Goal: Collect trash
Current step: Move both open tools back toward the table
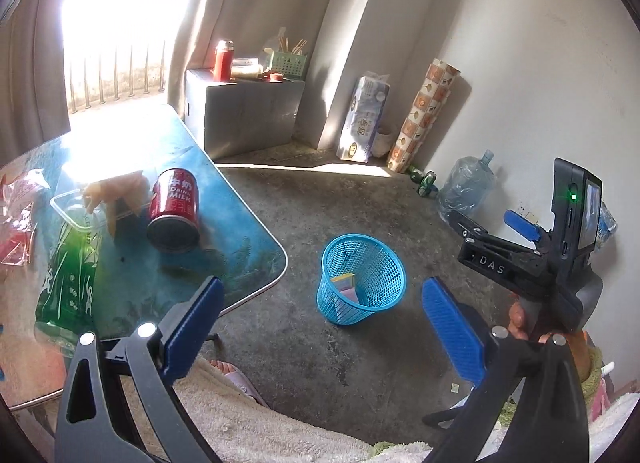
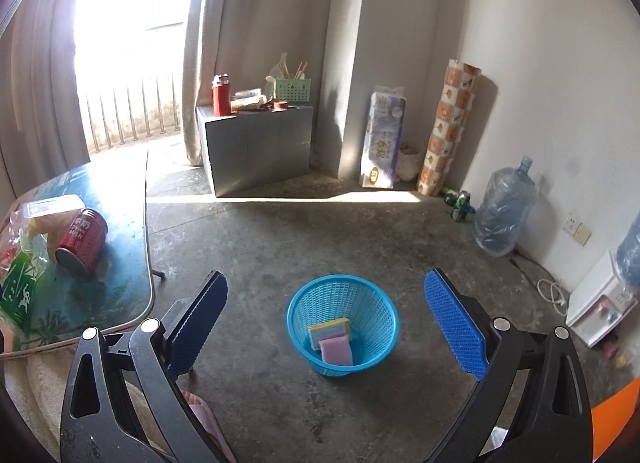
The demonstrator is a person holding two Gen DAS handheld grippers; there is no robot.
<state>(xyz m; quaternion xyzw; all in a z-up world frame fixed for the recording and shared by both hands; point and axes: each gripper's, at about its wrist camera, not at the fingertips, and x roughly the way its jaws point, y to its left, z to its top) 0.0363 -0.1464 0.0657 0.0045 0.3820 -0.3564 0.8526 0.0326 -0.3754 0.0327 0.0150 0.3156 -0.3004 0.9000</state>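
On the floor stands a blue mesh basket holding a yellow-edged sponge and a pink sponge. My right gripper hangs open above it with nothing between its fingers. My left gripper is open and holds nothing, between the table corner and the basket. On the blue table lie a red milk can on its side, a clear plastic container, crumpled tan paper, a green plastic bag and a red-printed bag.
The right gripper's black body shows at the right of the left wrist view. A grey box with a red flask stands by the curtain. A tissue pack, patterned roll, water jug and white appliance line the wall. A slippered foot is below.
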